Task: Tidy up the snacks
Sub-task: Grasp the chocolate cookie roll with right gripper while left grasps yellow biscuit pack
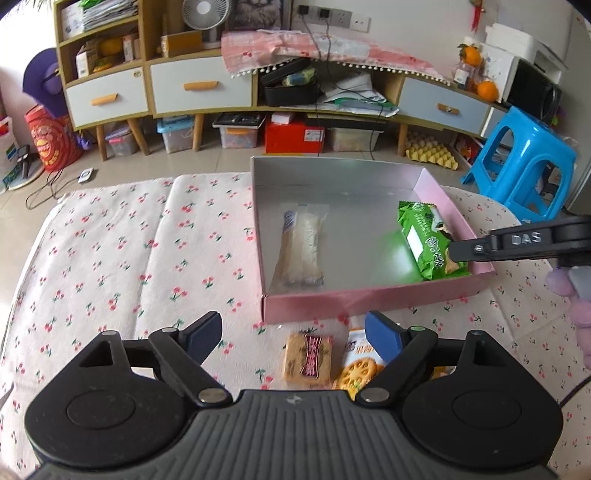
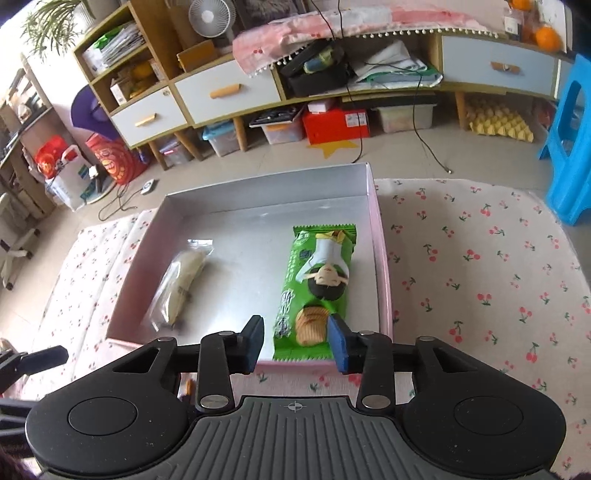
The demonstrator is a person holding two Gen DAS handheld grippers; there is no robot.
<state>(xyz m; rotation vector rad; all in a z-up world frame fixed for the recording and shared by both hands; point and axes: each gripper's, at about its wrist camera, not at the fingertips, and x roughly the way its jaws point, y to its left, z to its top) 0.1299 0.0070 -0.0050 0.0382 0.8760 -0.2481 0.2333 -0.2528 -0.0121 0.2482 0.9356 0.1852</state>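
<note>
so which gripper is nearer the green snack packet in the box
Right. The right gripper has its fingers either side of the green snack packet's near end, while the left gripper is open outside the pink box, above loose biscuit packets.

Tiled floor [image 1: 229, 162], wooden drawer cabinet [image 1: 201, 88] along the wall, blue stool [image 1: 524, 166], desk fan [image 1: 205, 16] — daylight.

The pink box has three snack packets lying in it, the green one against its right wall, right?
Not three. The pink box holds two packets: the green packet by its right wall and a clear-wrapped pale one to its left, as the right wrist view shows.
</note>
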